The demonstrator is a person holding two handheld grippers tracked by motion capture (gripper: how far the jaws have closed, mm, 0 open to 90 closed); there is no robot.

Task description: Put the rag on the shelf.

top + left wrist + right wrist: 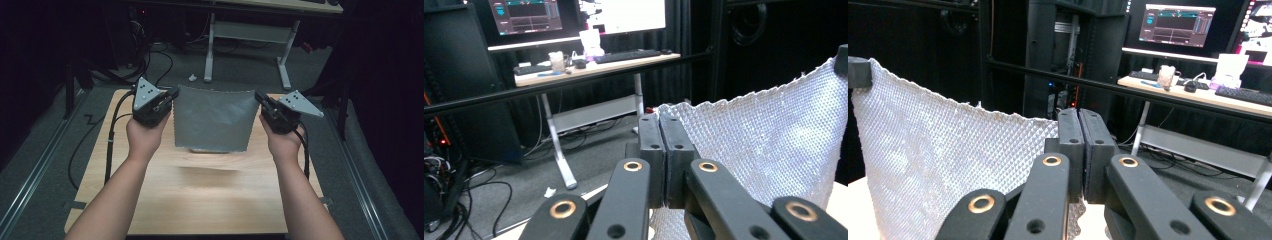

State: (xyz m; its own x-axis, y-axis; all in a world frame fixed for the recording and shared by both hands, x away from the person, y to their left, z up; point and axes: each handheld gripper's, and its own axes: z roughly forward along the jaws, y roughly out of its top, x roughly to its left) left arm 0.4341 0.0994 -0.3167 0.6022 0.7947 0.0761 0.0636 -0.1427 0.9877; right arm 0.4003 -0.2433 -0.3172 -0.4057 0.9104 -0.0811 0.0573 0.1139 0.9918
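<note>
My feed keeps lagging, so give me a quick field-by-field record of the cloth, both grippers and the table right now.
cloth: grey woven cloth, held up by its two top corners, hanging spread
left gripper: jaws shut on cloth's top left corner
right gripper: jaws shut on cloth's top right corner
cloth bottom edge: at the table, contact unclear

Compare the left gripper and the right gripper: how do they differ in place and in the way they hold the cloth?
The left gripper pinches the top left corner of the grey woven cloth; the right gripper pinches its top right corner. The left gripper's grey plate points up and away from the person, while the right gripper's points out to the right. Both are shut on the cloth, which hangs stretched between them above the wooden table.
</note>
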